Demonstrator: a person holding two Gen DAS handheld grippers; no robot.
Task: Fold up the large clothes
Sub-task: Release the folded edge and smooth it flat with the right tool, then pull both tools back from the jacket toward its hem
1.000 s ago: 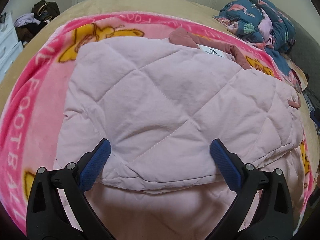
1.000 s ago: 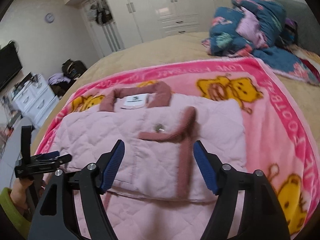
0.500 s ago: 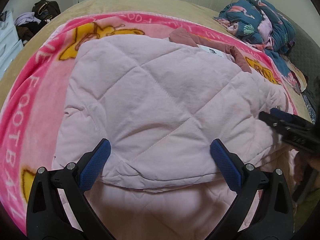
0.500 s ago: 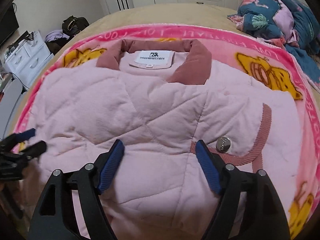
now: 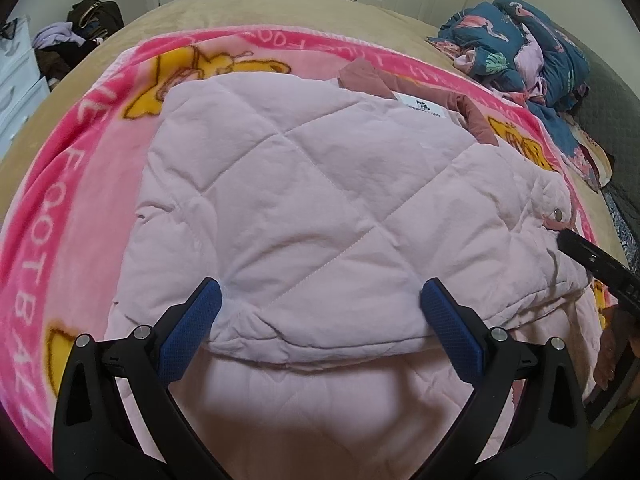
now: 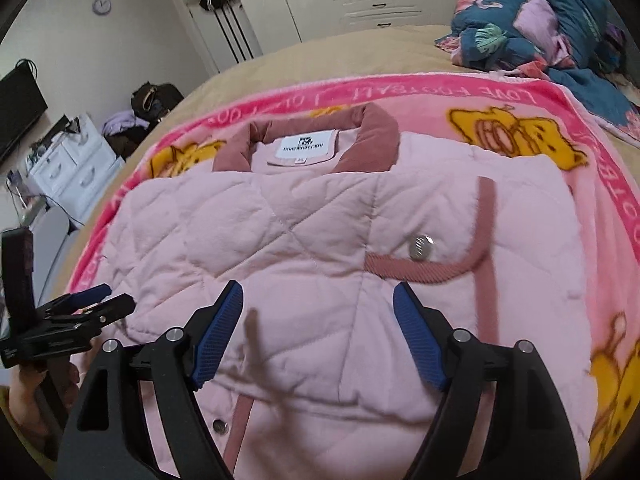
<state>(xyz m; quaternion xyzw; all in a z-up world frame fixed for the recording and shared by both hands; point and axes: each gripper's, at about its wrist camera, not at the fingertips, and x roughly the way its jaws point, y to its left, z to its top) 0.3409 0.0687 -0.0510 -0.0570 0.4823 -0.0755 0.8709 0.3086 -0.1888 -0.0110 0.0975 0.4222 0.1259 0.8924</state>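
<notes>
1. Your quilted jacket was pale pink, stitched in diamonds, with a dusty-rose collar and trim.
2. The blanket under it was hot pink with yellow bears and white lettering.
3. Your gripper pads were blue on black arms.
4. The heaped bedding was teal, flamingo-printed.

The bed carries a tan, short-pile cover that reaches the far edge by the white wardrobe doors. Directly on the cover, ahead of the right gripper, lies a pink fleece blanket with yellow cartoon bears and a darker pink lettered border. On the blanket, immediately ahead of both grippers, lies a pale pink quilted jacket with a dusty-rose corduroy collar, folded flat, collar at the far end. Far right of the right gripper, a heap of dark blue flamingo-print bedding rests on the tan cover, beside the blanket's corner.
</notes>
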